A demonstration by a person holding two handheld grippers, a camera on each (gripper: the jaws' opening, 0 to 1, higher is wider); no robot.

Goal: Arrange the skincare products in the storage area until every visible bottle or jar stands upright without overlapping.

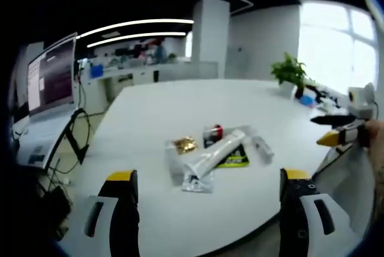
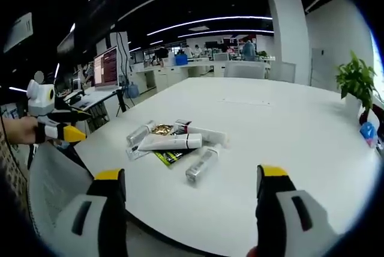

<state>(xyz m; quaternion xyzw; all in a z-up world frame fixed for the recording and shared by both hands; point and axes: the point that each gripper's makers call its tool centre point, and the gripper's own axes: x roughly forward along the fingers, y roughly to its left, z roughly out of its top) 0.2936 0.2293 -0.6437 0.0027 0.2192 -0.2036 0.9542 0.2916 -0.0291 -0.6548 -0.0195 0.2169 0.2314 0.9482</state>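
Observation:
A small heap of skincare items lies flat near the front of the white round table (image 1: 180, 101). A long white tube (image 1: 216, 149) lies across a black-and-green packet (image 1: 235, 161), with a clear tube (image 1: 261, 148), a red-capped item (image 1: 213, 132), a gold sachet (image 1: 185, 144) and a silver sachet (image 1: 198, 182) around it. In the right gripper view the white tube (image 2: 171, 142), a silvery tube (image 2: 201, 164) and another tube (image 2: 141, 132) all lie on their sides. My left gripper (image 1: 207, 176) and right gripper (image 2: 191, 173) are open, short of the heap, holding nothing.
A potted plant (image 1: 290, 71) (image 2: 354, 80) stands at the table's far side beside small blue items (image 1: 307, 99). A monitor (image 1: 51, 77) stands on a desk off the table. A grey chair back (image 2: 54, 179) is near the table edge.

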